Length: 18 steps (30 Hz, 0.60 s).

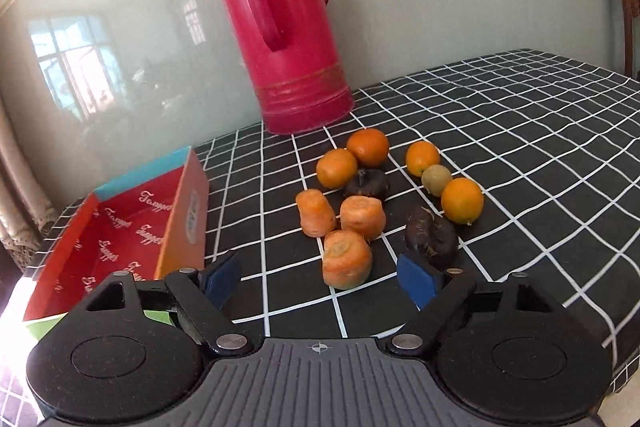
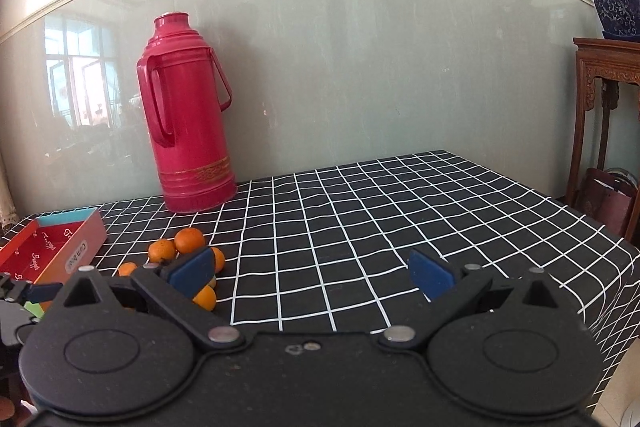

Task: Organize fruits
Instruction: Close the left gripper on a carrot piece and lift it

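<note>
On the checked cloth (image 1: 500,131): four oranges (image 1: 336,168), three carrot chunks (image 1: 346,264), one kiwi (image 1: 436,179); both grippers (image 1: 320,277) (image 2: 312,273) released, empty.

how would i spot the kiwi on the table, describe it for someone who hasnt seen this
Start at the tall red thermos by the wall and look at the pile of produce on the checked tablecloth in front of it. On the pile's right side, the kiwi sits between two oranges; it is the only small, dull greenish-brown piece among bright orange ones.
</note>
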### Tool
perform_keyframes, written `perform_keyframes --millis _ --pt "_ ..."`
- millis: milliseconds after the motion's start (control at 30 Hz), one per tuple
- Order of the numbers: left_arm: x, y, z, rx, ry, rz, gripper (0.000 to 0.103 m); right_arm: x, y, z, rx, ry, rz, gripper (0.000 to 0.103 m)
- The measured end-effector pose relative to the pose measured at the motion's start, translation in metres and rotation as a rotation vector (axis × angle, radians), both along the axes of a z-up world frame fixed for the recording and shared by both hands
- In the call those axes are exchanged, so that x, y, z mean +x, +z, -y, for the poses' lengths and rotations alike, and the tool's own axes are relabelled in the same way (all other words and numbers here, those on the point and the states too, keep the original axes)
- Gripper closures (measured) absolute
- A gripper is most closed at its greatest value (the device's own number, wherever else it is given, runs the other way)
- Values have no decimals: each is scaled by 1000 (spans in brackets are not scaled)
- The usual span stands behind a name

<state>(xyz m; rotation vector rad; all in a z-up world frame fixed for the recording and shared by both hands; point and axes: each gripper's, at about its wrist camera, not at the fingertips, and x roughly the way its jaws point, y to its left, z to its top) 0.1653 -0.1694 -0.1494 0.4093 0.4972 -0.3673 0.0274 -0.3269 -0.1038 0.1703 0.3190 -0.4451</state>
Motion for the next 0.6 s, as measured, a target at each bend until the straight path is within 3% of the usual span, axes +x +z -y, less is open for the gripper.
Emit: perform_keyframes --millis 67,133,200,333,367,433,600 --pt "5 -5 2 -10 -10 -17 18 3 -1 0 5 3 0 6" --pt "11 -10 4 -11 -17 -39 32 6 -3 1 21 9 -8 6" --pt "17 -14 5 -26 -18 -70 38 8 -6 3 44 15 -11 6" --pt "23 -17 8 -54 -8 -76 40 10 -8 3 58 14 -4 6" --pt "23 -17 7 -67 -7 -79 44 10 -8 3 56 10 2 6" --pt "24 -18 6 -91 -14 -93 65 9 -8 3 47 1 12 6" --pt "26 -19 4 -133 -3 -105 72 9 -10 7 56 -13 5 6"
